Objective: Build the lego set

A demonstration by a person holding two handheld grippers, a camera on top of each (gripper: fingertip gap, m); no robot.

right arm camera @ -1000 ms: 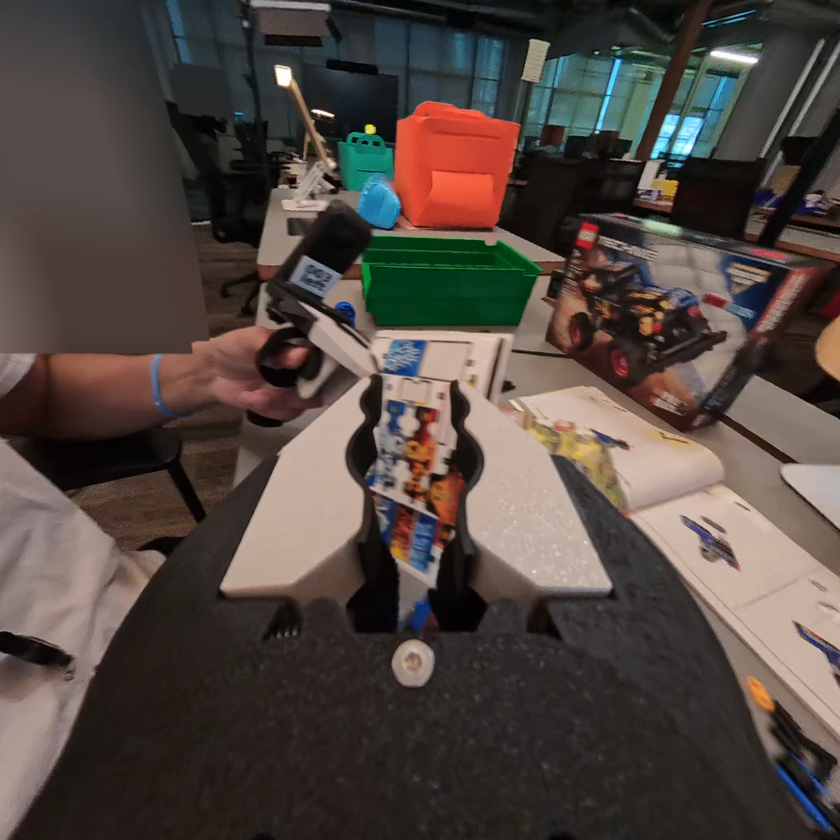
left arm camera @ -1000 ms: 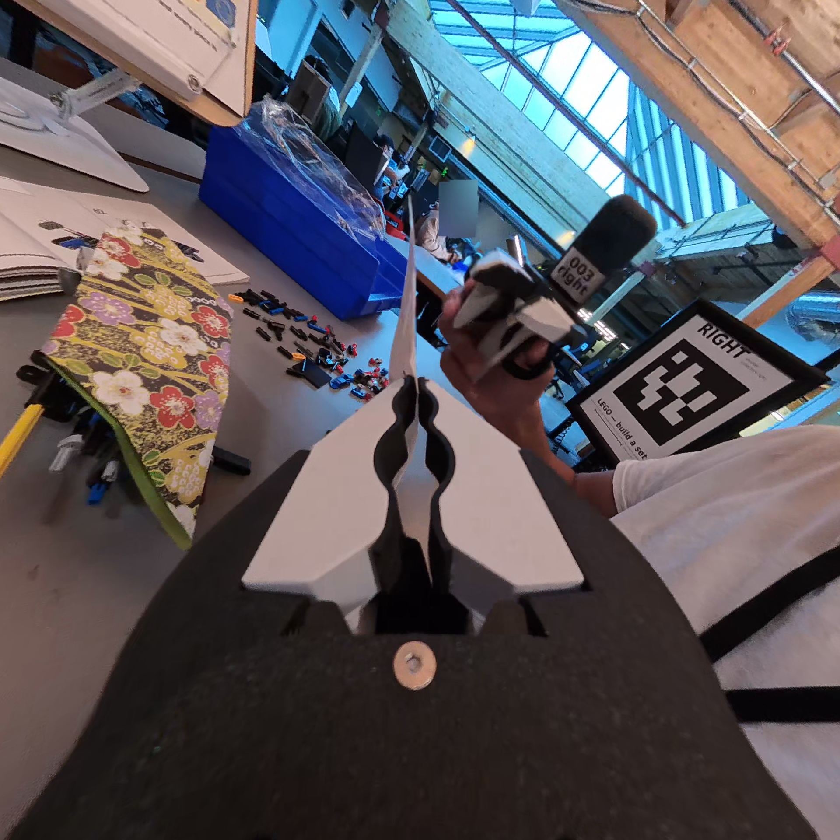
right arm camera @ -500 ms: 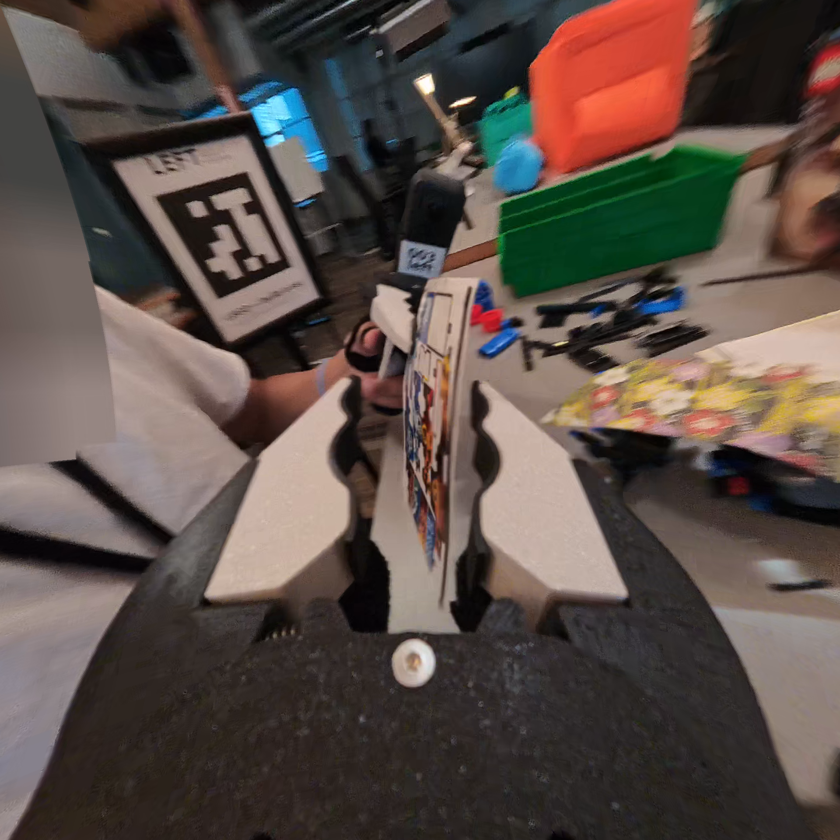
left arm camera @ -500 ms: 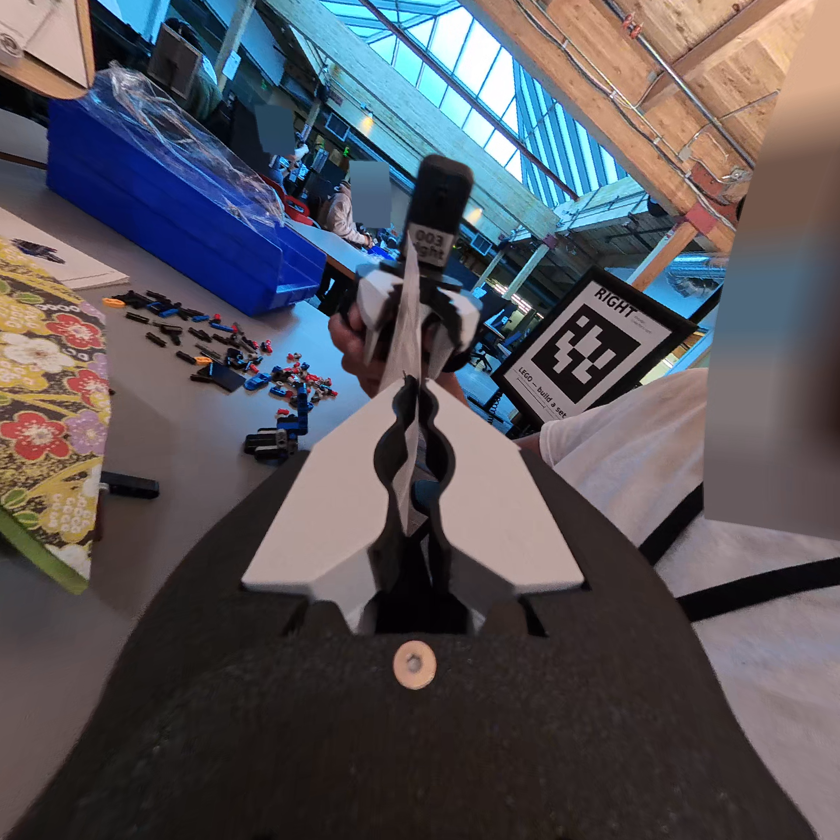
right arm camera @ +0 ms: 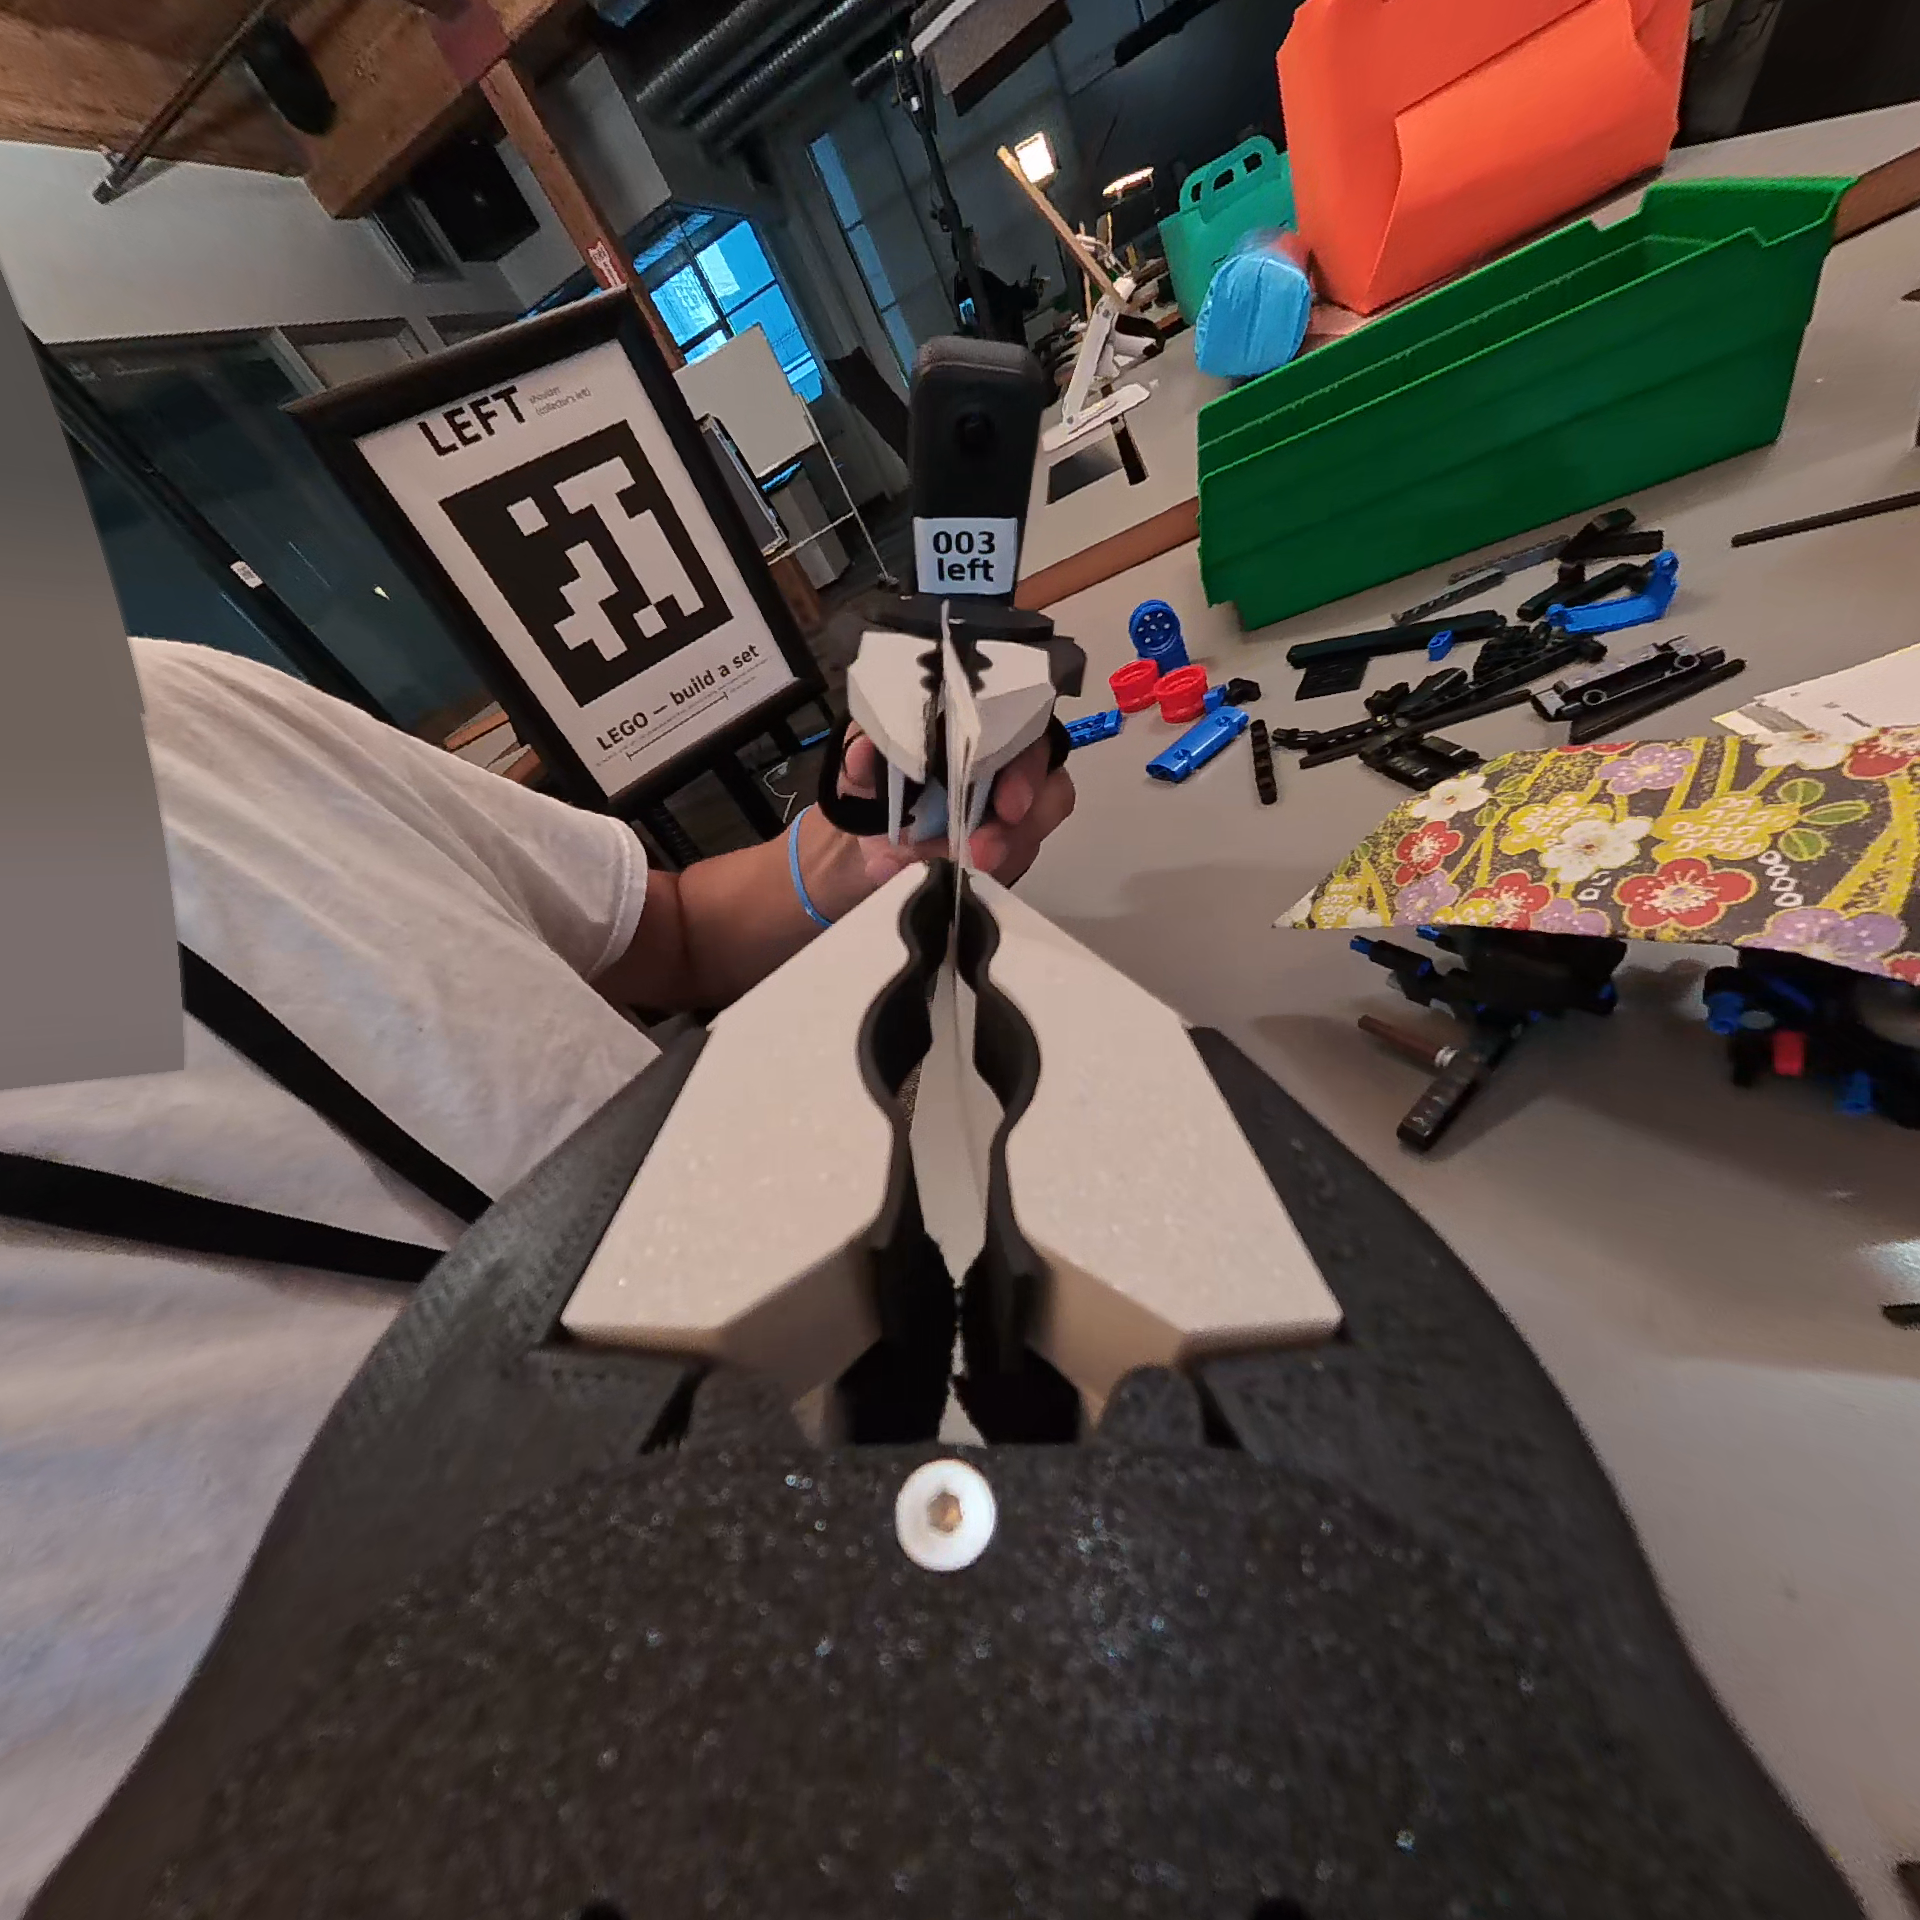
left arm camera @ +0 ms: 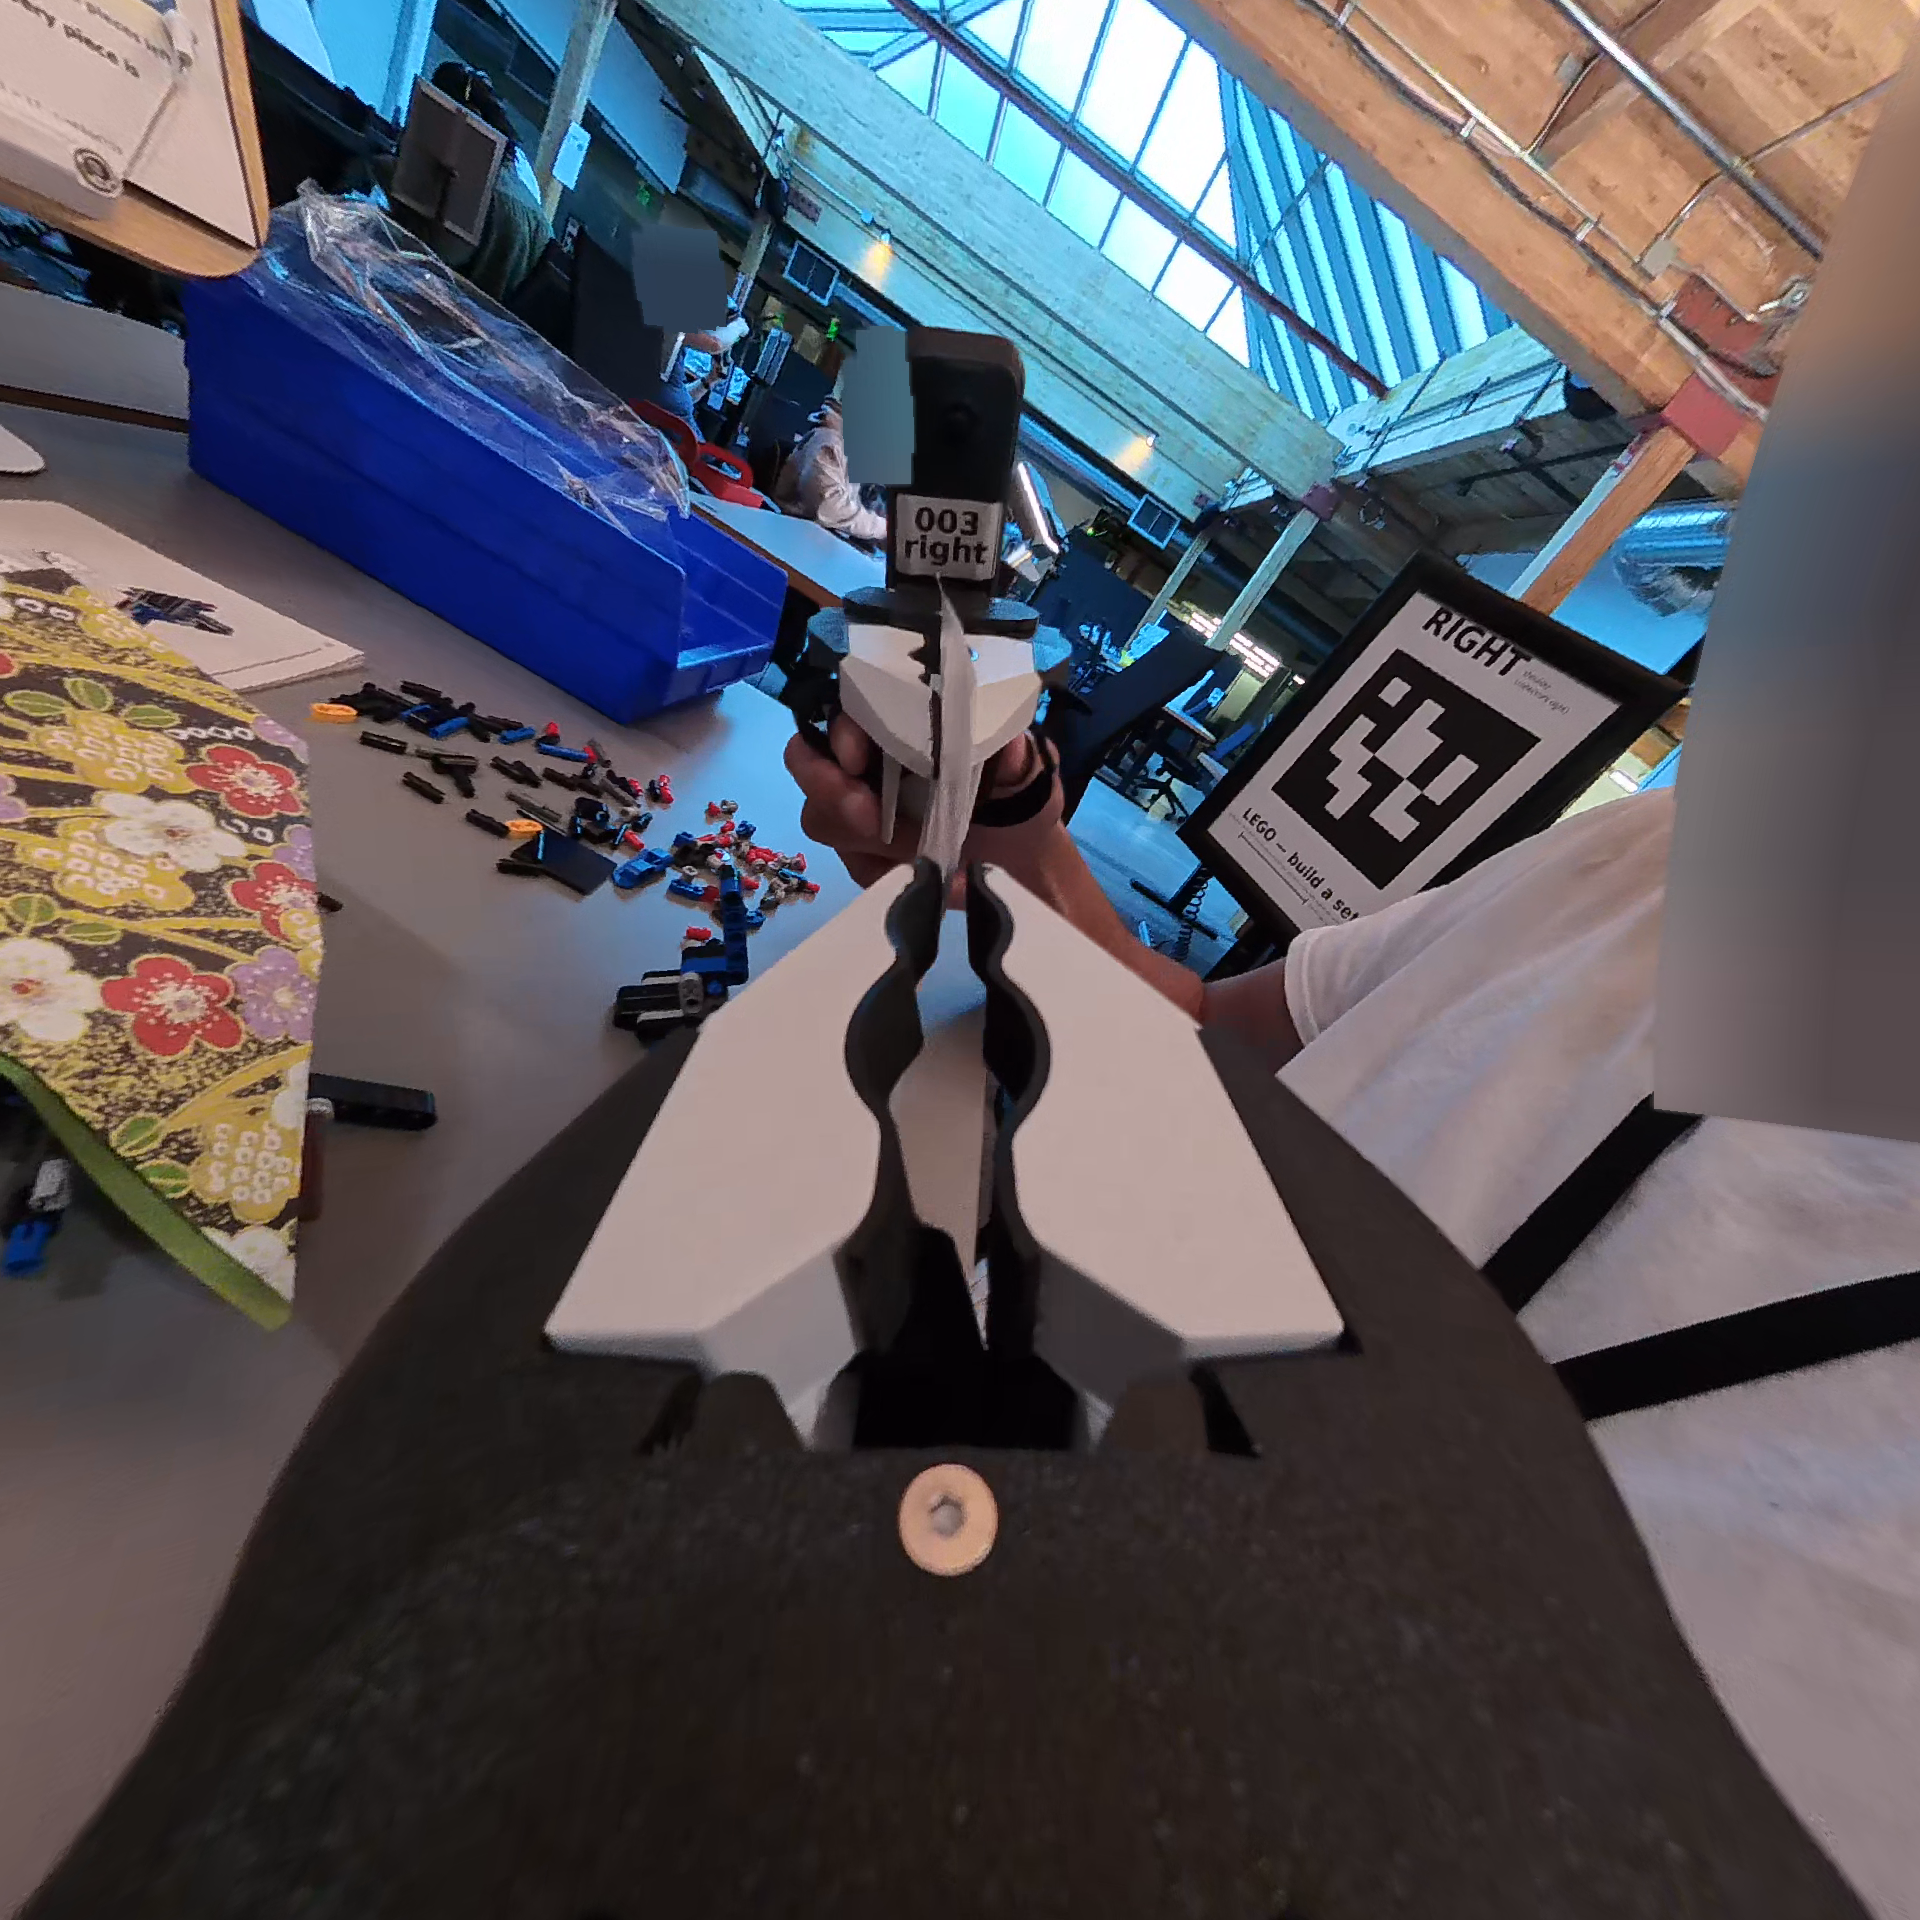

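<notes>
A thin white sticker sheet with printed colours stands edge-on between both grippers, above the table's front edge. My left gripper is shut on one end of it. My right gripper is shut on the other end. The two grippers point straight at each other; the right one also shows in the left wrist view, and the left one in the right wrist view. Loose black, blue and red lego pieces lie on the grey table; more lego pieces show in the right wrist view.
A floral-patterned sheet lies over a partly built black and blue model. A blue bin with plastic wrap, a green bin and an orange box stand at the back. Framed marker signs stand beside the person. One gripper's finger ends stand about 6 centimetres off the other's.
The right gripper swung round to face the left one and closed on the sheet, which it only straddled, open, half a second ago. The sheet now stands edge-on between both.
</notes>
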